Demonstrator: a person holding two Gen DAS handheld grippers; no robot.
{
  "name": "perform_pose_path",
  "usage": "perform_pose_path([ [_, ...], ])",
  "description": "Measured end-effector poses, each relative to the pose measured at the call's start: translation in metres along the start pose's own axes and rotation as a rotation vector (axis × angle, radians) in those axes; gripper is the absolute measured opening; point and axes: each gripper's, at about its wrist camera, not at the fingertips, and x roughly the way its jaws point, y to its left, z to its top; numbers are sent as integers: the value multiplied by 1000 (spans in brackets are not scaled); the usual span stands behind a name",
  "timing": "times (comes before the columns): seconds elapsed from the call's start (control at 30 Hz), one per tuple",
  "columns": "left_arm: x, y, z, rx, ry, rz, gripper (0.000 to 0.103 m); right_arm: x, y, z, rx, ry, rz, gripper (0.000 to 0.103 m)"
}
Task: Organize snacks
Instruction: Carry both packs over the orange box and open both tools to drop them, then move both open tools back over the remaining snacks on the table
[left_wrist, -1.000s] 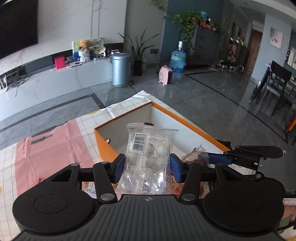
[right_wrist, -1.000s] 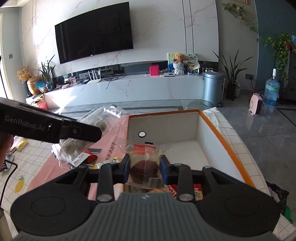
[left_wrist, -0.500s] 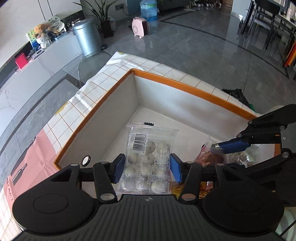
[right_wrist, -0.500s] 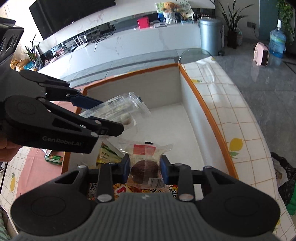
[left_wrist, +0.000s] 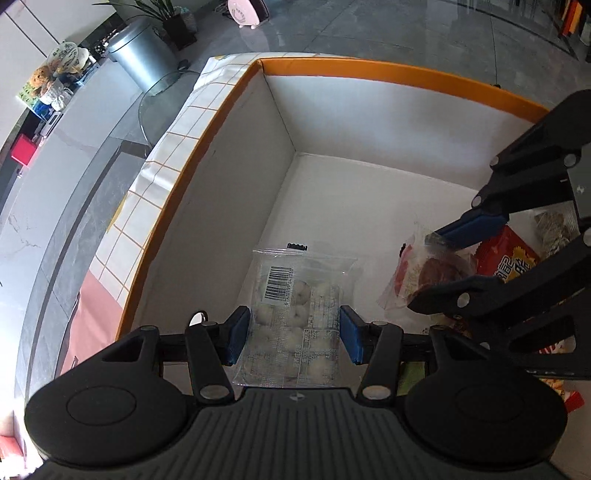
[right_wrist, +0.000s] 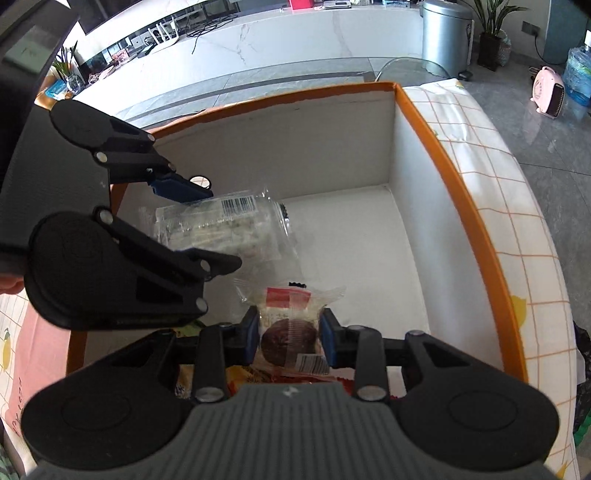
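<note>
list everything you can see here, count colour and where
box: 1, orange rim, white inside, on the table under both grippers
ball snack bag: 1, clear with white balls, held over the box
cake pack: 1, clear with a brown cake, held over the box
red packet: 1, red, lying in the box near the right gripper
tablecloth: 1, white with orange grid, beside the box
bin: 1, silver, on the floor
heater: 1, pink, on the floor
water bottle: 1, blue, beside the heater
left gripper: black, blue pads, gripping the ball snack bag
right gripper: black, blue pads, gripping the cake pack
</note>
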Motion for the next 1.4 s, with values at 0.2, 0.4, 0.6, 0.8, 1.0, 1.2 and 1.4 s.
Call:
perform_pose_path([
  [0.2, 10, -1, -1, 11, 33, 11, 61, 14, -2, 5, -4, 46, 10, 32],
  [0.4, 13, 0, 1, 0, 39, 6, 69, 19, -12, 15, -2, 74, 7, 35],
  [0.6, -1, 4, -3, -33, 24, 2, 73, 14, -12, 15, 18, 76, -13, 47],
  [0.8, -39, 8, -14, -97, -51, -13, 75, -9, -4, 5, 44, 54, -17, 52],
  [1.0, -76, 0, -35, -145, -104, -5, 75, -30, 7, -7, 84, 32, 1, 52],
  [1.2, -114, -7, -65, -196, -112, 30, 75, -60, 27, -19, 84, 17, -29, 52],
  [1.4, -146, -8, -115, -292, -176, 47, 75, -97, 63, -47, 49, -109, -15, 52],
])
